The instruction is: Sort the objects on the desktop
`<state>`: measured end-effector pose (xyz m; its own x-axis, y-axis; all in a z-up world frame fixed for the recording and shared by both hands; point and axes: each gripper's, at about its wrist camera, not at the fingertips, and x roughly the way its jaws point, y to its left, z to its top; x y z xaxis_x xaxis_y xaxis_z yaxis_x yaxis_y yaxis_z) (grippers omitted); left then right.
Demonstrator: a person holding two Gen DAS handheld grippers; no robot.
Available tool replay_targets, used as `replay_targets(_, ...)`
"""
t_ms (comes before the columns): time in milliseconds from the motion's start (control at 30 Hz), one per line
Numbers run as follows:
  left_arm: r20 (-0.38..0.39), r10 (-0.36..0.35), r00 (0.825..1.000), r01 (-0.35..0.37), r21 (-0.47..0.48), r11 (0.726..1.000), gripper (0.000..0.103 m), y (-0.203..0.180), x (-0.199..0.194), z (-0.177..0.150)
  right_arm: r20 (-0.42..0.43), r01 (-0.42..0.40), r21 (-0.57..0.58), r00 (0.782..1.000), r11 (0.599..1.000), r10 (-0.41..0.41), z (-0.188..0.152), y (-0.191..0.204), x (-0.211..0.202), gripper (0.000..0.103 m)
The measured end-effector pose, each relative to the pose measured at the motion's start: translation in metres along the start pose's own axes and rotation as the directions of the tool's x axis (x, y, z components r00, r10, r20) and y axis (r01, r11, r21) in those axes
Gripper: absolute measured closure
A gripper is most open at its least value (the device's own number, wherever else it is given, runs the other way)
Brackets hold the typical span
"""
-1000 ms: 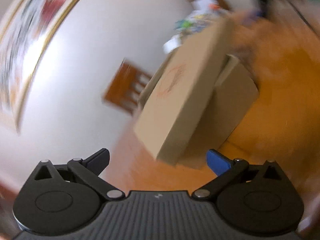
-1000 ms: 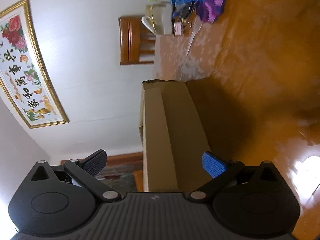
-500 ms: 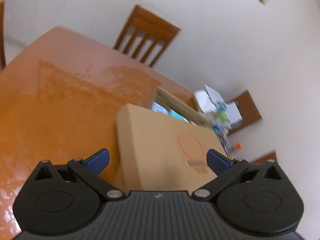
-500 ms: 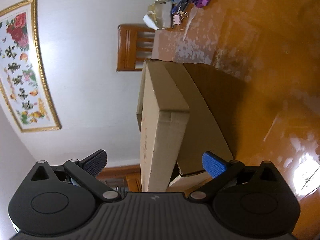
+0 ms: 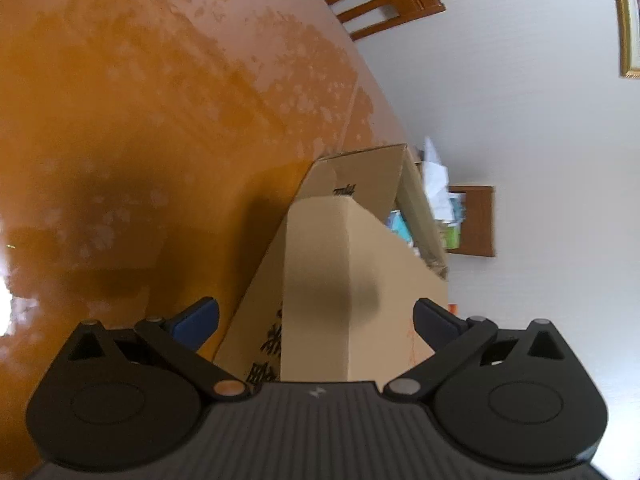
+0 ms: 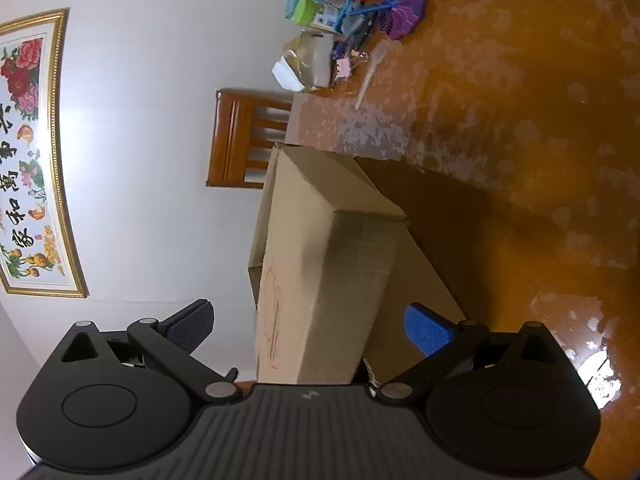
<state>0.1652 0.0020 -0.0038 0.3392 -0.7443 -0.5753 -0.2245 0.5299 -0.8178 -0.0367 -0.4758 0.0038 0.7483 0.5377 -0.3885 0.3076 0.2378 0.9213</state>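
Cardboard dominates both wrist views: a long box (image 5: 320, 280) stands on the wooden table (image 5: 120, 140), its long axis running straight away from the tongs toward the table's far edge, its raised flap between each pair of fingers. The left gripper (image 5: 316, 316) and the right gripper (image 6: 308, 320) are both spread wide and hold nothing, each straddling the box's near end without clearly touching it, neither plainly nearer. The loose clutter (image 6: 344, 28) to be sorted lies well beyond the box, near the far edge.
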Motion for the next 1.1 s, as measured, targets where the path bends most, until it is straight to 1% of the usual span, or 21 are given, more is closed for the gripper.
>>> replay_targets(100, -0.004, -0.042, 0.999, 0.042, -0.003, 0.999, 0.002, 0.007, 0.005, 0.005, 0.021, 0.008, -0.006, 1.0, 1.0, -0.008, -0.002, 0.003, 0.001, 0.0)
replay_targets(133, 0.001, -0.055, 0.998, 0.055, 0.001, 0.998, 0.002, 0.007, 0.001, 0.006, 0.027, 0.011, -0.004, 1.0, 1.0, -0.011, -0.002, 0.004, 0.003, 0.002)
replay_targets(200, -0.01, -0.074, 0.997, 0.074, 0.003, 0.997, 0.003, 0.004, 0.002, 0.007, 0.027, 0.016, -0.005, 0.999, 1.0, -0.016, -0.002, 0.005, 0.006, 0.013)
replay_targets(233, -0.02, -0.082, 0.996, 0.082, 0.007, 0.997, 0.004, 0.003, 0.003, 0.008, 0.023, 0.021, -0.006, 1.0, 1.0, -0.021, -0.002, 0.006, 0.008, 0.015)
replay_targets(267, -0.028, -0.087, 0.996, 0.087, 0.014, 0.996, 0.006, 0.001, 0.004, 0.008, 0.025, 0.033, -0.013, 0.999, 0.999, -0.033, -0.002, 0.007, 0.009, 0.02)
replay_targets(300, -0.034, -0.089, 0.995, 0.09, 0.02, 0.996, 0.013, 0.001, 0.001, 0.011, 0.027, 0.041, -0.017, 0.999, 0.999, -0.041, -0.003, 0.007, 0.009, 0.026)
replay_targets(333, -0.042, -0.089, 0.995, 0.09, 0.025, 0.996, 0.024, -0.001, 0.002, 0.01, 0.029, 0.045, -0.019, 0.999, 0.999, -0.045, -0.002, 0.007, 0.01, 0.029)
replay_targets(367, -0.047, -0.084, 0.995, 0.086, 0.024, 0.996, 0.03, -0.001, 0.003, 0.01, 0.03, 0.043, -0.016, 0.999, 0.999, -0.043, -0.002, 0.006, 0.011, 0.035)
replay_targets(400, -0.049, -0.083, 0.995, 0.084, 0.018, 0.996, 0.041, -0.001, 0.003, 0.009, 0.031, 0.04, -0.01, 0.999, 0.999, -0.04, -0.002, 0.005, 0.011, 0.039)
replay_targets(467, -0.049, -0.078, 0.996, 0.079, 0.004, 0.997, 0.047, 0.002, 0.004, 0.009, 0.035, 0.037, 0.0, 0.999, 0.999, -0.037, -0.001, 0.002, 0.01, 0.042)
replay_targets(533, -0.054, -0.088, 0.995, 0.087, -0.007, 0.996, 0.047, 0.003, 0.006, 0.009, 0.038, 0.036, 0.006, 0.999, 0.999, -0.036, 0.0, 0.001, 0.01, 0.044)
replay_targets(633, -0.055, -0.095, 0.994, 0.094, -0.01, 0.995, 0.047, 0.003, 0.006, 0.008, 0.04, 0.043, 0.006, 0.998, 0.999, -0.043, 0.001, -0.002, 0.009, 0.055)
replay_targets(667, -0.051, -0.093, 0.994, 0.093, -0.009, 0.996, 0.047, 0.003, 0.003, 0.007, 0.04, 0.04, 0.005, 0.998, 0.999, -0.04, 0.001, -0.003, 0.009, 0.056)
replay_targets(800, -0.036, -0.102, 0.994, 0.101, -0.018, 0.995, 0.047, 0.002, 0.002, 0.005, 0.037, 0.028, -0.015, 0.999, 0.999, -0.028, 0.003, -0.003, 0.009, 0.057)
replay_targets(867, -0.027, -0.121, 0.992, 0.121, -0.016, 0.993, 0.047, 0.003, 0.006, 0.005, 0.037, 0.02, -0.027, 0.999, 0.999, -0.019, 0.005, -0.001, 0.008, 0.057)
replay_targets(967, -0.018, -0.139, 0.99, 0.139, -0.016, 0.99, 0.048, -0.002, 0.003, 0.002, 0.039, 0.003, -0.059, 0.999, 0.998, -0.001, 0.009, 0.005, 0.007, 0.057)
replay_targets(1100, 0.007, -0.157, 0.988, 0.157, 0.002, 0.988, 0.047, -0.013, -0.011, -0.007, 0.014, -0.045, -0.113, 0.999, 0.993, 0.047, 0.023, 0.016, 0.008, 0.057)
